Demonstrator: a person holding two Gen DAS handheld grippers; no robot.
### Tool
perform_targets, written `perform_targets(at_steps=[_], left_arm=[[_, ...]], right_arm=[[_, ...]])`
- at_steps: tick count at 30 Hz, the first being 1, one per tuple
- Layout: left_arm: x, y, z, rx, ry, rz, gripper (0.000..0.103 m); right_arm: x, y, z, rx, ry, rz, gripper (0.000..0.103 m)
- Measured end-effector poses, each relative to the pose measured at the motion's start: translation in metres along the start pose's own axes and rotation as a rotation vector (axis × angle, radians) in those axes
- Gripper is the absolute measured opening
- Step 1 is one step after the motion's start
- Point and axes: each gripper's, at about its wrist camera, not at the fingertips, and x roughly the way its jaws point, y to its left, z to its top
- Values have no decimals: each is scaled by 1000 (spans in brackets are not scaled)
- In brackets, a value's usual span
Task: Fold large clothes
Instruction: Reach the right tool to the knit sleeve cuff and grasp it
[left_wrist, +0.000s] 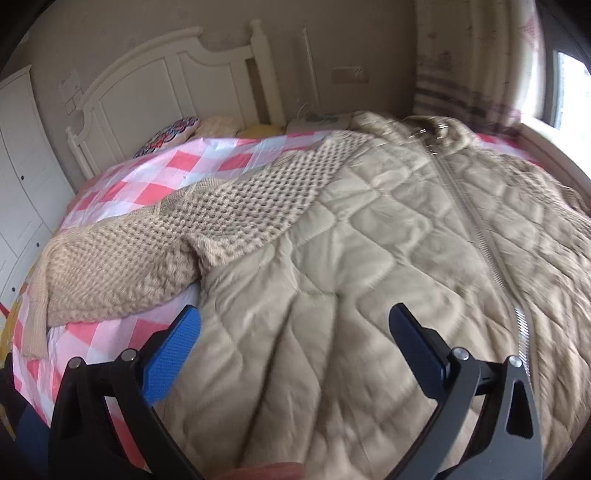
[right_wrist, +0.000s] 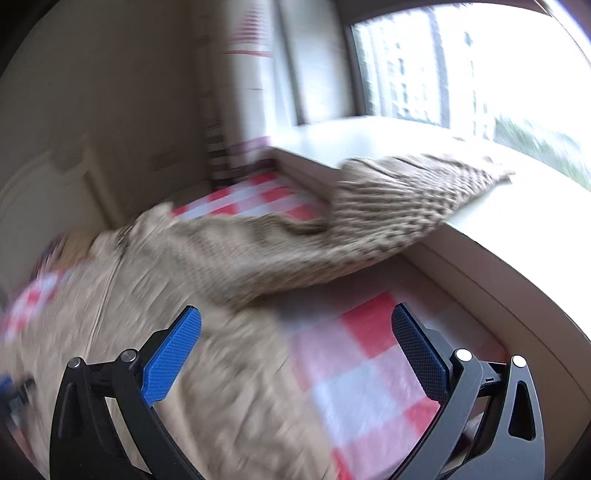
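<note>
The beige quilted jacket with knit sleeves (left_wrist: 388, 229) lies spread, zipped, across the red-and-white checked bedsheet (left_wrist: 147, 173). One knit sleeve (right_wrist: 399, 195) drapes onto the white windowsill (right_wrist: 498, 206). Left gripper (left_wrist: 295, 332) and right gripper (right_wrist: 295, 332) both hover above with jaws apart, holding nothing.
</note>
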Motion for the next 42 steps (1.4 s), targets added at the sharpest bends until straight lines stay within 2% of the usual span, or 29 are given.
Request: perform_targets(at_steps=[3, 6, 8, 10, 12, 13, 15, 18, 20, 22, 24, 26, 27, 28, 29, 30, 31, 32, 33, 35, 36, 38, 40, 42], left_arm=[[29, 7, 1, -39, 52, 0, 101], [45, 17, -5, -98, 82, -76, 101], [49, 23, -6, -117, 87, -103, 101], [53, 26, -7, -137, 94, -131, 101], [51, 26, -9, -145, 96, -140, 101], [51, 25, -9, -143, 97, -137, 101], [50, 23, -10, -138, 99, -131, 101], [50, 23, -9, -138, 99, -131, 101], [50, 23, -9, -138, 99, -131, 101], [50, 23, -9, -138, 99, -131, 101], [50, 23, -9, -138, 99, -131, 101], [50, 23, -9, -141, 99, -133, 101], [50, 23, -9, -141, 99, -134, 101], [50, 23, -9, -141, 99, -134, 101], [50, 23, -10, -141, 98, -134, 101], [50, 23, -9, -141, 99, -134, 101], [50, 23, -9, -141, 99, -133, 101], [50, 23, -10, -140, 98, -133, 101], [50, 23, -10, -139, 99, -132, 101], [50, 23, -10, -142, 98, -135, 101], [50, 23, -10, -143, 98, -136, 101], [50, 23, -10, -141, 98, -134, 101], [50, 23, -10, -142, 98, -135, 101], [50, 23, -10, -141, 98, -135, 101]], right_arm=[[29, -29, 26, 140, 3, -24, 99], [56, -39, 43, 197, -6, -15, 96], [75, -47, 48, 246, 9, -30, 78], [85, -50, 49, 279, 7, -27, 48], [88, -51, 52, 292, -37, -25, 31], [88, -47, 55, 281, -63, -33, 26], [81, -27, 67, 200, -130, -54, 23], [70, 35, 79, -52, -200, -58, 22], [59, 103, 64, -356, -247, -24, 22], [51, 174, 14, -775, -259, 35, 22], [50, 221, -56, -1174, -230, 50, 22], [59, 237, -122, -1461, -119, 44, 24], [60, 235, -143, -1515, -105, 41, 21], [55, 232, -146, -1475, -169, 10, 24], [55, 227, -137, -1405, -141, 1, 26], [53, 221, -123, -1315, -82, 20, 40], [49, 208, -104, -1189, -31, 63, 69], [45, 194, -87, -1070, -8, 103, 85], [37, 174, -68, -925, 11, 180, 96], [31, 131, -37, -640, 73, 361, 96], [32, 108, -22, -495, 97, 421, 96], [46, 63, 2, -206, 150, 467, 91], [76, 20, 15, 115, 263, 492, 81], [105, -6, 17, 299, 352, 515, 77]])
